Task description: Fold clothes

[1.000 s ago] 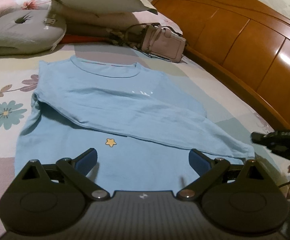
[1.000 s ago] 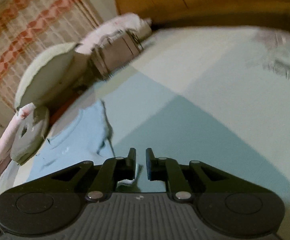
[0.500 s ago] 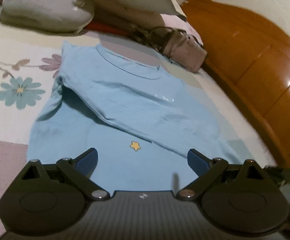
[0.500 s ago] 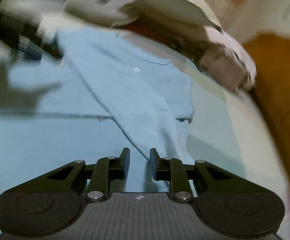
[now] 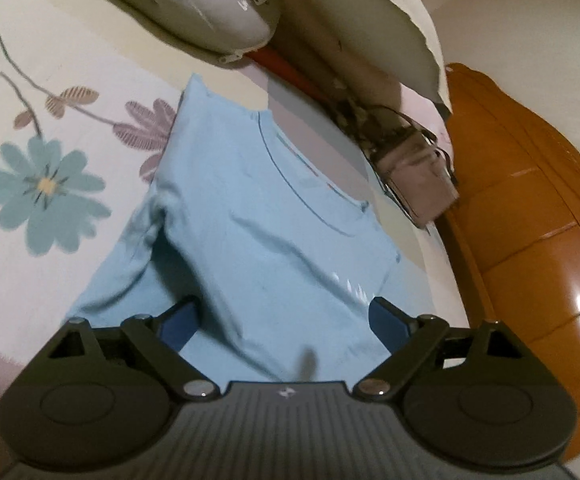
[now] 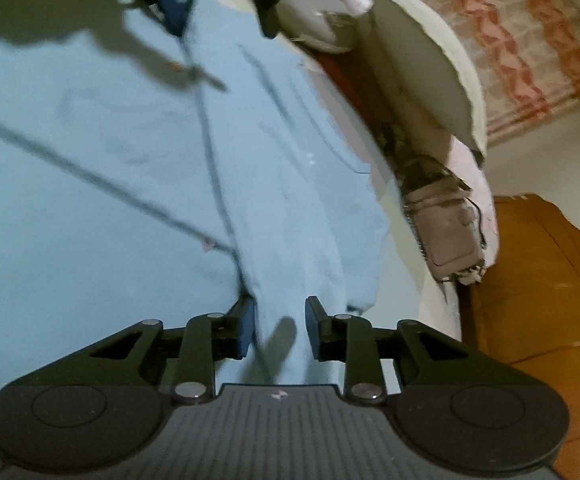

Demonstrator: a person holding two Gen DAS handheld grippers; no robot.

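Observation:
A light blue shirt (image 5: 274,240) lies flat on the bed, collar toward the pillows, one sleeve folded across its chest. My left gripper (image 5: 284,320) hovers low over the shirt's body. Its jaws stand wide and are closing a little, with cloth below them but nothing pinched. In the right wrist view the shirt (image 6: 130,160) fills the left half. My right gripper (image 6: 280,328) sits at the shirt's edge, its jaws opening. A strip of the folded sleeve (image 6: 290,240) runs between them, and the pads do not press it. The left gripper (image 6: 220,4) shows at the top.
The floral bedsheet (image 5: 46,184) spreads to the left. Grey and cream pillows (image 5: 194,4) pile up beyond the collar, with a pale handbag (image 5: 413,176) beside them. A wooden headboard (image 5: 529,240) closes off the right side.
Both grippers have rolled and moved. The left one came closer to the shirt's upper part. The right one swung from bare sheet onto the shirt's sleeve edge, and its jaws widened.

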